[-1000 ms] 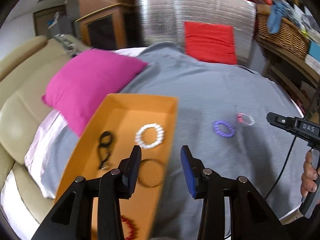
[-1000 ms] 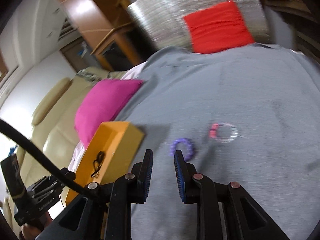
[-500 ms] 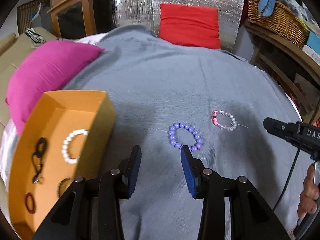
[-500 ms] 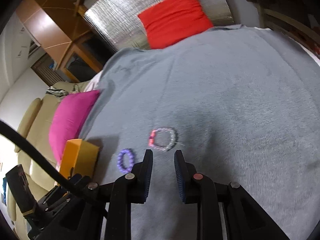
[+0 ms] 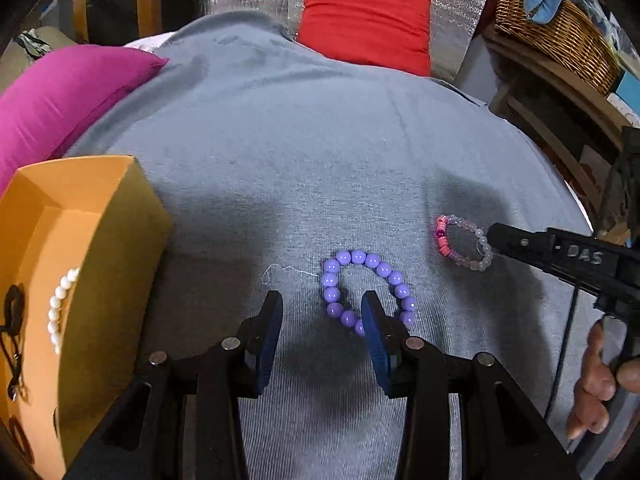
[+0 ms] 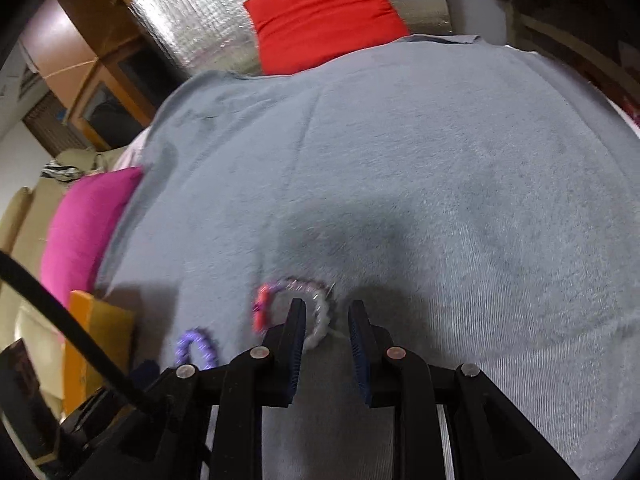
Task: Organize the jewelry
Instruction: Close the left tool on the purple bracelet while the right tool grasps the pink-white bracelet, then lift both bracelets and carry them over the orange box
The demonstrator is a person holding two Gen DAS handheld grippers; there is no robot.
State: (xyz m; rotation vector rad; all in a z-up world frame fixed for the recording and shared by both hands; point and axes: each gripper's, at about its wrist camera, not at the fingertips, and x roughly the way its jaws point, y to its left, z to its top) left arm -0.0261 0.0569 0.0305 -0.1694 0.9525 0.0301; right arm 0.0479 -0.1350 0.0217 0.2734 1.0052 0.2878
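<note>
A purple bead bracelet (image 5: pixel 366 290) lies on the grey cloth (image 5: pixel 320 140). My left gripper (image 5: pixel 322 314) is open just above its near left side, with the right finger over the ring. A pink and clear bead bracelet (image 5: pixel 464 243) lies to its right, also in the right wrist view (image 6: pixel 296 302). My right gripper (image 6: pixel 326 320) is open and empty at that bracelet's right edge. The purple bracelet shows blurred in the right wrist view (image 6: pixel 196 348). An orange box (image 5: pixel 52 280) at the left holds a white bead bracelet (image 5: pixel 60 308) and a black piece (image 5: pixel 12 320).
A magenta pillow (image 5: pixel 60 96) lies at the far left behind the box. A red cushion (image 5: pixel 364 20) leans on a silver panel at the back. A wicker basket (image 5: pixel 560 28) sits on a wooden shelf at the right.
My left gripper has swung right from over the orange box to the purple bracelet. My right gripper has moved forward to the pink and clear bracelet and opened a little wider.
</note>
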